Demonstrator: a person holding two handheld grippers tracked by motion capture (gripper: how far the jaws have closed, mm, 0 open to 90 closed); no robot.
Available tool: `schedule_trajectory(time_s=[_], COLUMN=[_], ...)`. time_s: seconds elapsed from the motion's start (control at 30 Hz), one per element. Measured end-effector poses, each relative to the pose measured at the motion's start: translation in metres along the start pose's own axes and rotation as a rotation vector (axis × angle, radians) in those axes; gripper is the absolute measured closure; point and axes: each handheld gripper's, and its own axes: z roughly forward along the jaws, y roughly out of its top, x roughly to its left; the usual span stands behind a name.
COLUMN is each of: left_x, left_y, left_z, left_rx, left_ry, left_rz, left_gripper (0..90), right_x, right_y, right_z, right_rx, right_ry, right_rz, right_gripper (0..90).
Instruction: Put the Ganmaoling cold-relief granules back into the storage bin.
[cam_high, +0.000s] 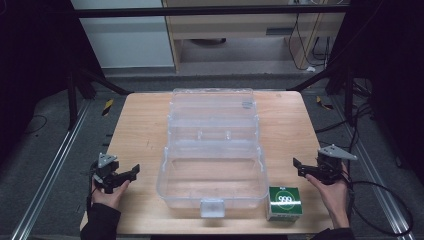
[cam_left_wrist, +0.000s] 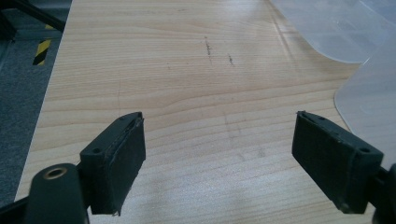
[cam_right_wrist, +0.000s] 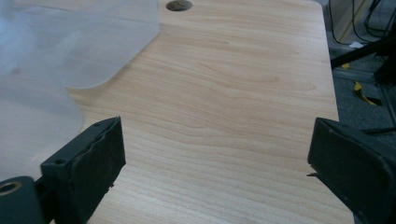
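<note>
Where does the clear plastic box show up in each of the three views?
High view: the clear plastic box lies open at the table's centre, lid folded back.
Left gripper view: its rounded corners fill the upper right.
Right gripper view: it sits at the upper left.
Shared landmark: the wooden table.

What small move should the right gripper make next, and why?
Probably swing toward the green box and lower over it. The right gripper is open and empty, the box stands just beside it at the table's near edge, and the clear case lies open and empty.
</note>
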Motion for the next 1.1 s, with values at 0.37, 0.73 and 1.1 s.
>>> schedule_trajectory(time_s=[0.37, 0.73, 1.1], left_x=[0.0, -0.001, -0.002], left_y=[-0.001, -0.002, -0.003], left_z=[0.002, 0.005, 0.007], left_rx=[0.024, 0.046, 0.06], left_ry=[0.009, 0.006, 0.004], left_rz=[0.009, 0.023, 0.03], left_gripper=[17.4, 17.5, 17.4], right_x=[0.018, 0.036, 0.059], right_y=[0.034, 0.056, 0.067], right_z=[-0.032, -0.049, -0.063], right_rx=[0.009, 0.082, 0.198], right_ry=[0.069, 0.163, 0.243], right_rz=[-0.165, -0.316, -0.465], right_gripper=[5.8, 4.5, 3.1])
